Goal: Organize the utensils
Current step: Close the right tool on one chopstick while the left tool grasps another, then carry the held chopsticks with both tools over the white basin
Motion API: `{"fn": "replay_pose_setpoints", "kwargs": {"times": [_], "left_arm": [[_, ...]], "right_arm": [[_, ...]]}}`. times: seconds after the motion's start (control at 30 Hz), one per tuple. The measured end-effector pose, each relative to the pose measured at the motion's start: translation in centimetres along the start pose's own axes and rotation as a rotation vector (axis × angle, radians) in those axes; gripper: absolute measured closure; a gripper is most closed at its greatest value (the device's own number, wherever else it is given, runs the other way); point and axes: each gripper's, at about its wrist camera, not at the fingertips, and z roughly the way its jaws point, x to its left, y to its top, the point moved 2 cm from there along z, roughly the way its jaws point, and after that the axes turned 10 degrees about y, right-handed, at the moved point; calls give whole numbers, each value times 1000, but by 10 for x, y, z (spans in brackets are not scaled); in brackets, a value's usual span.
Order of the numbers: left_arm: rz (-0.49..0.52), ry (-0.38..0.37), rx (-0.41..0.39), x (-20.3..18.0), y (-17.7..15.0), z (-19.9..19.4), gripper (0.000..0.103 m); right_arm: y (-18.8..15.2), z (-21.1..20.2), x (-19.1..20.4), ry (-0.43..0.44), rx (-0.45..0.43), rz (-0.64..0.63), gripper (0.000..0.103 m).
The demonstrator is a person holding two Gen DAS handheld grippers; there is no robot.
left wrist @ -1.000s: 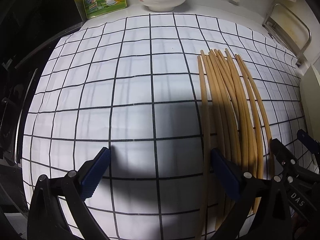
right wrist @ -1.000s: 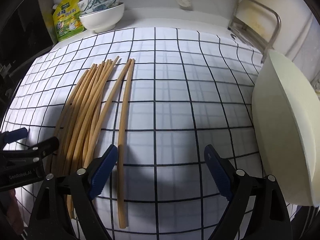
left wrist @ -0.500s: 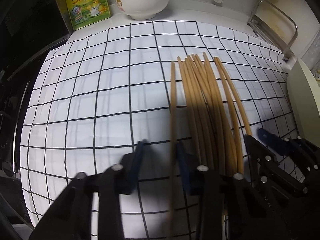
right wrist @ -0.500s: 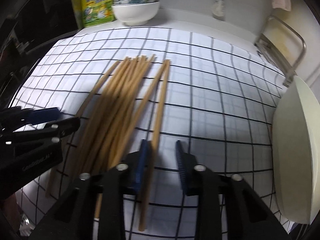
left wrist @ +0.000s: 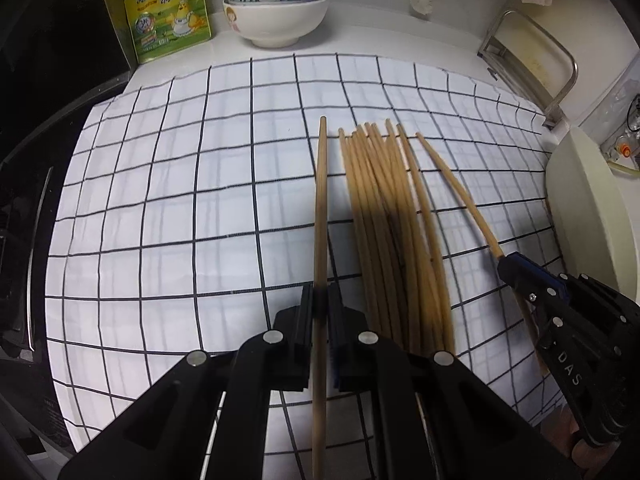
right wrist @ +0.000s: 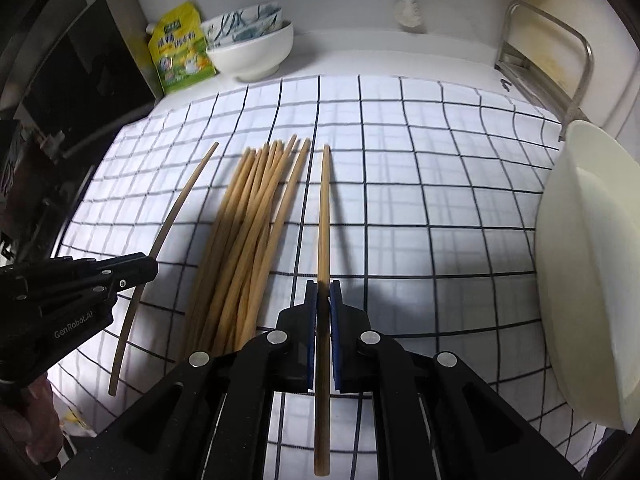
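Note:
A pile of several wooden chopsticks (left wrist: 394,240) lies on the checked cloth (left wrist: 160,220); the pile also shows in the right wrist view (right wrist: 248,236). My left gripper (left wrist: 319,304) is shut on one chopstick (left wrist: 320,208) at the pile's left side and holds it above the cloth. My right gripper (right wrist: 323,296) is shut on another chopstick (right wrist: 323,216) at the pile's right side. The right gripper also shows in the left wrist view (left wrist: 516,270), and the left gripper in the right wrist view (right wrist: 138,270).
Stacked bowls (left wrist: 276,12) and a yellow-green seasoning pouch (left wrist: 170,12) stand at the back. A metal rack (left wrist: 528,64) is at the back right. A large white container (right wrist: 588,264) stands at the right edge. A dark stove (left wrist: 24,200) borders the cloth's left.
Both grippers went from wide open to shut, each on one chopstick at an outer side of the pile. Both chopsticks have lifted off the cloth and both views have pulled back.

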Motion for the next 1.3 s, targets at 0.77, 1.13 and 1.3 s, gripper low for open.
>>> {"fn": "replay_pose_setpoints", "kwargs": {"times": [0.77, 1.13, 1.3], "left_arm": [[134, -119, -139, -116, 38, -95, 95], [343, -250, -142, -265, 63, -98, 95], [418, -258, -96, -321, 70, -75, 95]], "right_arm": [[13, -149, -66, -61, -255, 56, 97], [-19, -192, -194, -227, -270, 259, 97], [-32, -186, -239, -253, -238, 315, 97]]}}
